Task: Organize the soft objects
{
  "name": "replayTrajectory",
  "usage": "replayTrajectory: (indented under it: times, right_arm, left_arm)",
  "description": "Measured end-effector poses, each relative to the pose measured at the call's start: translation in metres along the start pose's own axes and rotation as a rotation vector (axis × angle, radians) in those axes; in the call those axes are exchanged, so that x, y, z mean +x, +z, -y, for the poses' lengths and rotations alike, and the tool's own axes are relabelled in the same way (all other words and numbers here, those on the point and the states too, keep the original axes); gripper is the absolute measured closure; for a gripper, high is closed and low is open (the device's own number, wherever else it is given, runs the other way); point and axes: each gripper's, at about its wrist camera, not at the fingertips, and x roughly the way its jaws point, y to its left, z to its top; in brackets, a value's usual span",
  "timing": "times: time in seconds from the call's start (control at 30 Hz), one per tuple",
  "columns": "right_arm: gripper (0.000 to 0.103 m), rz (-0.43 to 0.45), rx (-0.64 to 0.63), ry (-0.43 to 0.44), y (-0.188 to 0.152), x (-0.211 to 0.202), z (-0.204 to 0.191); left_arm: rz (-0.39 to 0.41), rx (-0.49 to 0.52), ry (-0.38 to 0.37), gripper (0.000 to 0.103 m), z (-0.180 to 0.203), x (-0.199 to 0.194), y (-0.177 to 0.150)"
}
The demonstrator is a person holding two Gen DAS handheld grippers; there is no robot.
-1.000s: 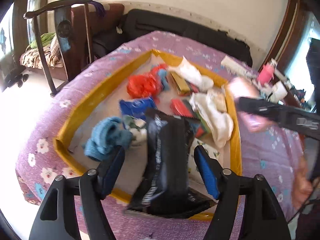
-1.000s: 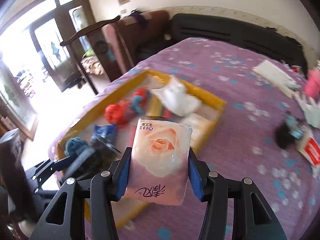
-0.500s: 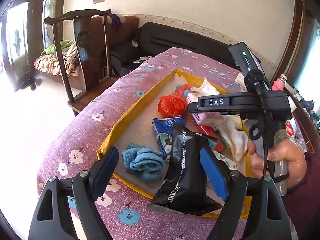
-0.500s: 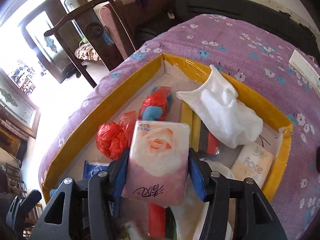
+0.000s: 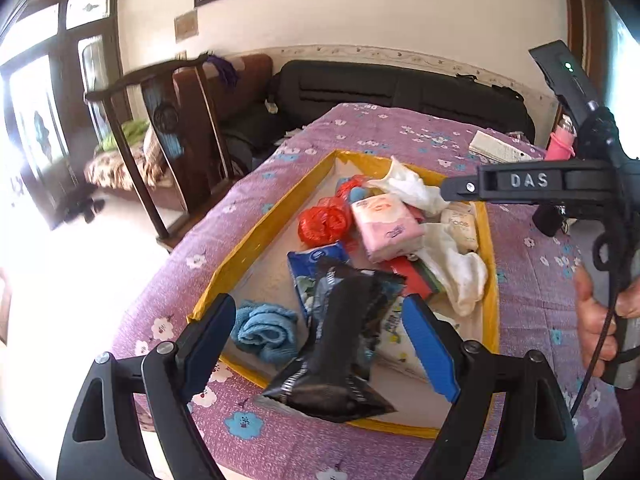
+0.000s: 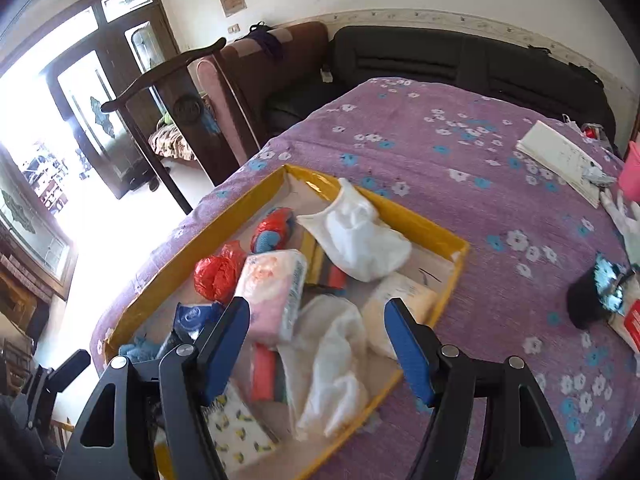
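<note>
Yellow-rimmed tray (image 5: 256,236) mid-frame on purple floral table (image 6: 460,184), crowded: pink tissue pack (image 6: 272,292) at centre beside red bag (image 6: 218,272), white cloth (image 6: 360,236) behind. Black pouch (image 5: 336,344) straddles tray's near rim, lower centre, between wide-open left tongs (image 5: 320,344) (touching neither finger). Right tongs (image 6: 320,348) wide open, empty; body reads "DAS". Bare table right of tray.

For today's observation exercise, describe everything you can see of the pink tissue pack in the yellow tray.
The pink tissue pack is a soft, rectangular block in glossy plastic wrap, printed with a rose and some writing. It lies tilted inside the yellow tray, propped on other items, beside the red plastic bag and near the white cloth. Neither tool touches it.
</note>
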Motion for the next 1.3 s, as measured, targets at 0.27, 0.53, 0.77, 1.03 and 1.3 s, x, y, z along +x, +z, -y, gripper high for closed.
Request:
replayTrajectory:
  times: [0.27, 0.53, 0.77, 1.03, 1.3]
  right_arm:
    - [0.027, 0.042, 0.064, -0.029, -0.029, -0.042, 0.051]
    - [0.025, 0.071, 0.179, -0.073, -0.063, -0.078, 0.121]
    - [0.025, 0.079, 0.303, -0.123, -0.095, -0.098, 0.186]
    - [0.025, 0.096, 0.432, -0.185, -0.126, -0.121, 0.253]
    - [0.025, 0.17, 0.569, -0.299, -0.14, -0.156, 0.319]
  left_arm:
    - [0.031, 0.1, 0.015, 0.013, 0.042, -0.022, 0.002]
    - [0.035, 0.193, -0.01, 0.013, 0.085, -0.034, 0.0]
    - [0.016, 0.266, -0.037, 0.013, 0.119, -0.031, -0.007]
    - [-0.016, 0.353, -0.066, 0.013, 0.153, -0.021, -0.011]
    - [-0.12, 0.366, -0.315, 0.013, 0.206, 0.004, -0.009]
